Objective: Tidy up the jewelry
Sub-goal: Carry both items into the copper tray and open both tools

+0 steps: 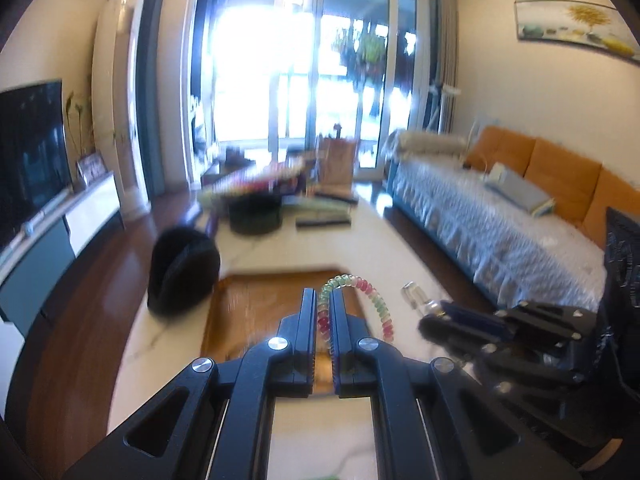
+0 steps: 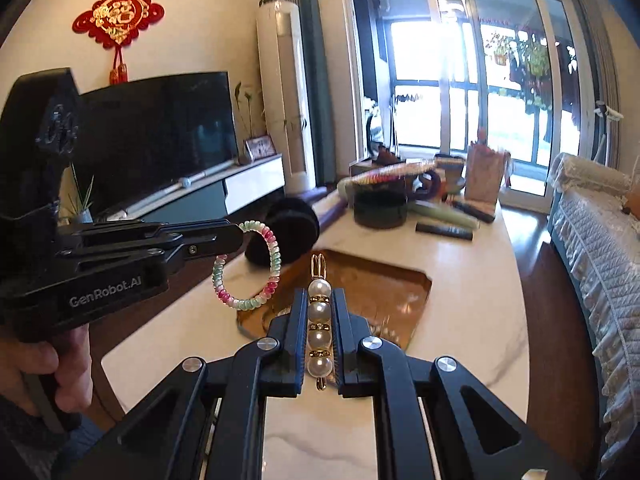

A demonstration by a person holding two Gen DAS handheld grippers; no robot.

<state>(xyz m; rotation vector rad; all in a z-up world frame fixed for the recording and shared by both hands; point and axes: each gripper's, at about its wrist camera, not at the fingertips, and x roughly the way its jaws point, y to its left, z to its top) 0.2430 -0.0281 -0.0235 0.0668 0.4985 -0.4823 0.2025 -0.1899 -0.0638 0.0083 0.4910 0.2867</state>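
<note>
The left gripper (image 1: 323, 300) clamped the beaded bracelet (image 2: 248, 266); the right gripper (image 2: 319, 300) clamped the pearl hairpin (image 2: 319, 320). Both hung above the gold tray (image 2: 384, 284) mid-table. Lower each squarely before release.

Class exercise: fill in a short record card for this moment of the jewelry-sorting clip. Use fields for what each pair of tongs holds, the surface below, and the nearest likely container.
Left tongs: shut on the beaded bracelet, a ring of green, pink and white beads, held in the air.
Right tongs: shut on the pearl hair clip, four pearls on a gold pin, lengthwise between the jaws.
Surface below: white marble table.
Nearest container: amber tray on the table, below both items.
Also on table: round black pouch.
</note>
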